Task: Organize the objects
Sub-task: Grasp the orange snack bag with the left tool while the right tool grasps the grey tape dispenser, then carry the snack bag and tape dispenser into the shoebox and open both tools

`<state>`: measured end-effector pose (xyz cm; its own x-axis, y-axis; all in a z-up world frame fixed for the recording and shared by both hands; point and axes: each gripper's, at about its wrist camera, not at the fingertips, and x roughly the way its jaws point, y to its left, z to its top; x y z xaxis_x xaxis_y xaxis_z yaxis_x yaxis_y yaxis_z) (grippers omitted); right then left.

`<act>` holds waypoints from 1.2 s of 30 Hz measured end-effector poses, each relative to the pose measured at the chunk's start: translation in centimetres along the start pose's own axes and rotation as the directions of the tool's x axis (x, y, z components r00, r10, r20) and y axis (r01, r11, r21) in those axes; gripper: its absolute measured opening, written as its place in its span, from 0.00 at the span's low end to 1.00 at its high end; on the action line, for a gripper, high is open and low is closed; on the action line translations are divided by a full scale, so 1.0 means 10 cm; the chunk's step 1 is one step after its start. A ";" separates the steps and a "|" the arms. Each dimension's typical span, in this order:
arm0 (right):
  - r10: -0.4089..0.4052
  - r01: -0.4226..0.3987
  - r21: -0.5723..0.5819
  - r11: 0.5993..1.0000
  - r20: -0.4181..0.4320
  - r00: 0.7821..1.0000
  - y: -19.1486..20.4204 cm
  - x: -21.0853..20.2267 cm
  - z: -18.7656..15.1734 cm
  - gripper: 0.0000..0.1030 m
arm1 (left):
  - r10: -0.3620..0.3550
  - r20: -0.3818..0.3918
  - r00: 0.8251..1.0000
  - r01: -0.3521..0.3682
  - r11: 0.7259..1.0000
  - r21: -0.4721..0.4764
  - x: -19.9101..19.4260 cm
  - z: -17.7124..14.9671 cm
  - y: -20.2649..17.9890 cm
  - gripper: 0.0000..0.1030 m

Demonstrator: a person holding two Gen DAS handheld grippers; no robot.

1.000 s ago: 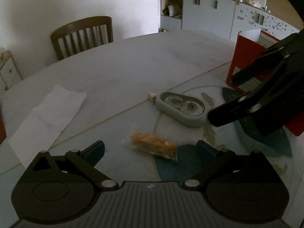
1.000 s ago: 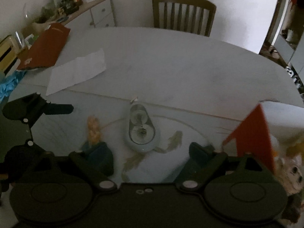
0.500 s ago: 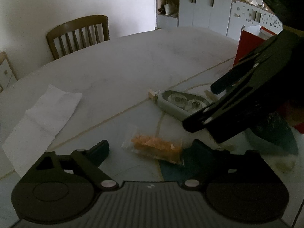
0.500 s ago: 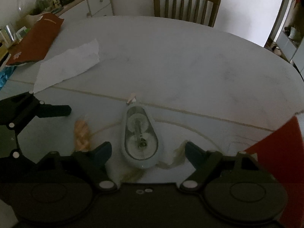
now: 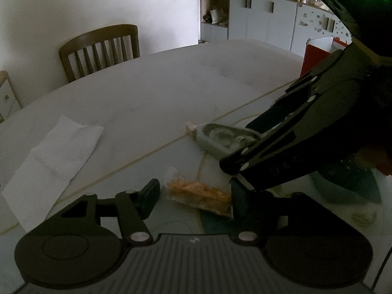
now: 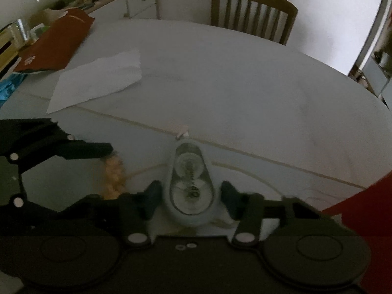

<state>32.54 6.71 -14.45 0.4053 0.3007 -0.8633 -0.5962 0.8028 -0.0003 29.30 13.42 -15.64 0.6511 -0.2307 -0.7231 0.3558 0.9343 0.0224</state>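
A grey correction-tape dispenser [image 6: 190,183] lies on the table between the fingers of my right gripper [image 6: 191,199]. The jaws are open, one finger on each side of it, a small gap on both sides. It also shows in the left wrist view [image 5: 221,138], partly hidden by the right gripper's body. A small clear packet of orange snack [image 5: 199,196] lies between the fingers of my left gripper [image 5: 193,196]. Those jaws are open, with the right finger close to the packet's end. The packet shows blurred in the right wrist view [image 6: 114,178].
A white paper napkin [image 5: 52,161] lies left on the oval table [image 5: 171,90]. A red box [image 5: 318,56] stands at the right. A brown paper bag [image 6: 54,44] lies at the far left edge. A wooden chair [image 5: 100,49] stands behind the table.
Both grippers moved forward and down. The right jaws now straddle the tape dispenser and have narrowed. The left jaws have narrowed around the snack packet.
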 end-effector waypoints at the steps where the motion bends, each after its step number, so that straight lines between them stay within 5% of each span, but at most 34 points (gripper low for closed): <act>1: 0.000 0.000 0.001 1.000 -0.001 1.000 0.00 0.00 0.00 0.49 | 0.002 -0.002 1.000 -0.002 1.000 -0.002 0.00 0.00 0.00 0.58; 11: -0.007 0.007 0.057 0.998 0.002 1.000 -0.01 -0.21 -0.08 0.49 | -0.004 -0.027 1.000 0.003 1.000 -0.019 -0.09 -0.01 -0.04 0.50; 36: -0.013 -0.009 0.163 0.987 0.131 0.991 -0.07 -1.48 -0.69 0.49 | -0.062 0.027 0.998 0.063 0.998 -0.024 -0.92 0.06 -0.56 0.49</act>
<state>22.22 -1.88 -5.12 0.5001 0.3552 -0.7898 -0.4789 0.8733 0.0896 21.71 10.12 -8.64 0.6457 -0.2954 -0.7041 0.3794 0.9244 -0.0399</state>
